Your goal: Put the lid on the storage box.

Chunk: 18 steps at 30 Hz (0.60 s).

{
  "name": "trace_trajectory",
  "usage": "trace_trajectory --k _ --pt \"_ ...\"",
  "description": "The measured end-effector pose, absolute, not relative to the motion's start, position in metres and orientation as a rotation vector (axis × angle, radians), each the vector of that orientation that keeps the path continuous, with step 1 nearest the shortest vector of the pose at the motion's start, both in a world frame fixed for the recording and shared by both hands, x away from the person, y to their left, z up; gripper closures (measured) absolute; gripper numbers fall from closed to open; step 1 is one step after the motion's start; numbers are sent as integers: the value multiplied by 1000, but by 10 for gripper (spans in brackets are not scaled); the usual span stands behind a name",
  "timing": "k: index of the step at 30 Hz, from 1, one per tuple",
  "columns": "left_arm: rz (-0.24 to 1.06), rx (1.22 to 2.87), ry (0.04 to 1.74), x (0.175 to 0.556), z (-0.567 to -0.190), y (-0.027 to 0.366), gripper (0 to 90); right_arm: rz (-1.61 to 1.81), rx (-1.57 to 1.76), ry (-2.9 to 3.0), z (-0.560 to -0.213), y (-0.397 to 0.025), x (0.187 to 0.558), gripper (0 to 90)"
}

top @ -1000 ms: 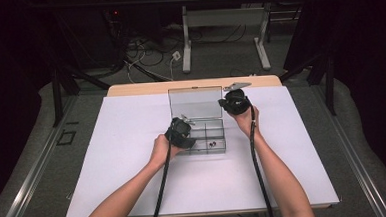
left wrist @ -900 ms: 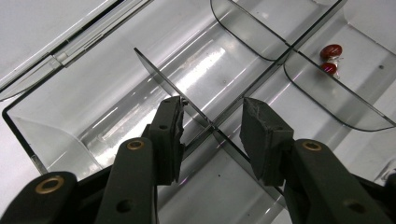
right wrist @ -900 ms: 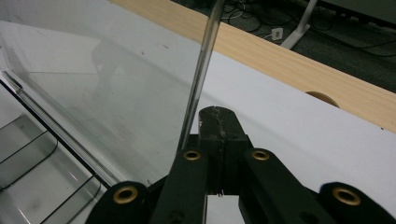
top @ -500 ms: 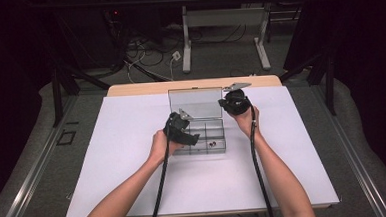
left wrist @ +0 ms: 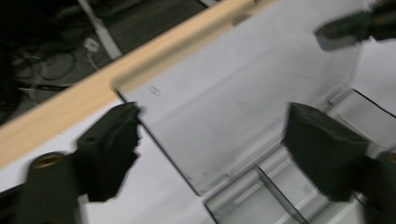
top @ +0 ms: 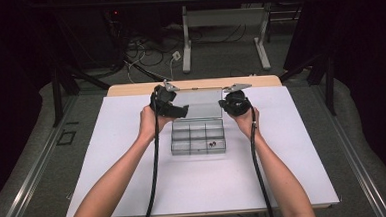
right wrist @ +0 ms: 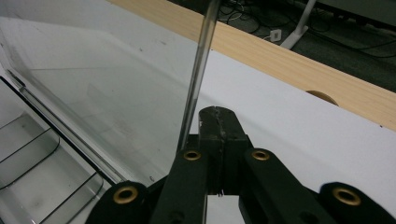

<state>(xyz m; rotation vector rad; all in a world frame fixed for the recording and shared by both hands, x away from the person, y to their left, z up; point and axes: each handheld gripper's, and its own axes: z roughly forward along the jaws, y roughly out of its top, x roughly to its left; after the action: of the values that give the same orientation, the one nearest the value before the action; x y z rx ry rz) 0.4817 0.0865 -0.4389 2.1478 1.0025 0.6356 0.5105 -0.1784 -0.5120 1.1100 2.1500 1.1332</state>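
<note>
Both grippers at clear box (top: pixel 198 138), lid (top: pixel 201 104) up.
L gripper (left wrist: pixel 210 149): jaws wide apart, nothing held, lid edge btwn them. R gripper (right wrist: pixel 218 122): jaws pressed together, lid's side edge touching just left of tips; compartments below-left.

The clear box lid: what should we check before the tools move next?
1. Lid open and standing up: ok.
2. Left tool open, facing the lid: ok.
3. Right tool gripping the lid: not ok, it is shut beside the lid's edge.
4. Right tool touching that edge: cannot tell.
5. Small parts lying inside a compartment of the box: ok.
</note>
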Motion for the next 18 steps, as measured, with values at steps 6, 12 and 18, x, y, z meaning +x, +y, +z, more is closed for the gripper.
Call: trace_trajectory --k 6,12,18 --pt "661 2152 1018 492 -428 94 344 1130 1114 2146 -513 -179 510 900" --pt "650 2161 993 496 -430 99 480 1122 1092 2151 -513 -179 510 900" --pt "663 2150 956 497 -430 105 655 1112 1097 2153 -513 -179 508 900"
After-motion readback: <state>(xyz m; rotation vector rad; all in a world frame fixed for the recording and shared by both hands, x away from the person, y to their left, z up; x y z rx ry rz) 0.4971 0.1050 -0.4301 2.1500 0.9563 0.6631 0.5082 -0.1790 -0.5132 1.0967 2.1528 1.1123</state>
